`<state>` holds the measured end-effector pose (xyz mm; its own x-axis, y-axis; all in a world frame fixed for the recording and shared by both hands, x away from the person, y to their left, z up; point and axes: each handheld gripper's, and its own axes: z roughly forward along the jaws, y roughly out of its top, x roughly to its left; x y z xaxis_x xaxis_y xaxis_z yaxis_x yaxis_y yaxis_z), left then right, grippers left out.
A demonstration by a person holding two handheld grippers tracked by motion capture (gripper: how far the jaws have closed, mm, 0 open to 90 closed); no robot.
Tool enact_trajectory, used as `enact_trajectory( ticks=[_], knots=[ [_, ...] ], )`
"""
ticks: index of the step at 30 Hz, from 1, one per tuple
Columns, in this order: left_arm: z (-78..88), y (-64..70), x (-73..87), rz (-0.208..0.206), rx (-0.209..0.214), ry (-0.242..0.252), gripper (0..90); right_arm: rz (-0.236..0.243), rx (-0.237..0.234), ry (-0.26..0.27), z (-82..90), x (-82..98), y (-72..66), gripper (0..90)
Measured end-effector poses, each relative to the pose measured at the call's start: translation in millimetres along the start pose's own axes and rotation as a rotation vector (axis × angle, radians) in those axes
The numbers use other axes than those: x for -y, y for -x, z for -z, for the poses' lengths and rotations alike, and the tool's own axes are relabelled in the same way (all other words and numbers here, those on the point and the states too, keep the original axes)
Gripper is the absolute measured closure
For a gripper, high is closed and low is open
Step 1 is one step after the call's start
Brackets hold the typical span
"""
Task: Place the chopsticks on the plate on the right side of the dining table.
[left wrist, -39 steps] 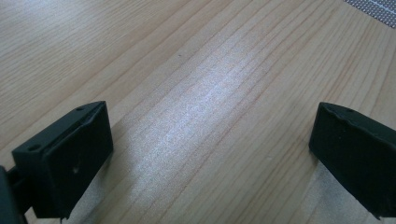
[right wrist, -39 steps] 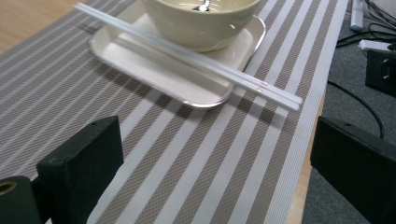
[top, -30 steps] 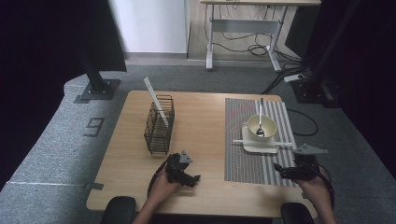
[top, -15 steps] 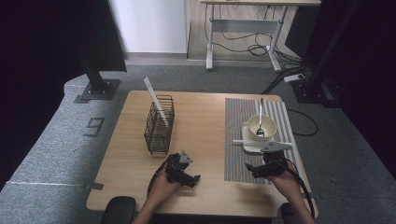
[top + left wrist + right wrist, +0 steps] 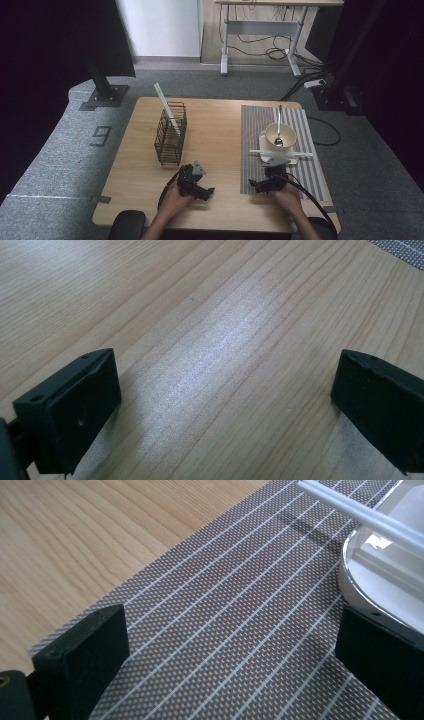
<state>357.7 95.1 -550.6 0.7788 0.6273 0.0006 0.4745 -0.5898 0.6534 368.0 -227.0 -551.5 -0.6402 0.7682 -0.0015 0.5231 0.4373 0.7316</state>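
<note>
Hovering wide open, empty — right tool (image 5: pixel 259 186) over mat (image 5: pixel 240 605) edge nr tray (image 5: pixel 380 575); left tool (image 5: pixel 206 192) same.

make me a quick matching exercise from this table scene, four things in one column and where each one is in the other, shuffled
Things:
1. spoon
2. white chopsticks
3. wire basket
4. left gripper

Places:
A. on bare wood, near the front edge of the table
B. standing in the bowl
C. on the left half of the table, holding a white stick
D. lying across the white tray, in front of the bowl

Pairs: 1-B, 2-D, 3-C, 4-A
</note>
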Motion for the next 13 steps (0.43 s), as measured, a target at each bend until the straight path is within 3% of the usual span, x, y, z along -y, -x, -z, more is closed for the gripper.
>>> enact_trajectory(
  ticks=[13],
  knots=[
    [-0.1,0.2,0.0,0.000,-0.001,-0.001,0.0,-0.007,-0.003,-0.016,-6.3,3.0,-0.4,0.0]
  ],
)
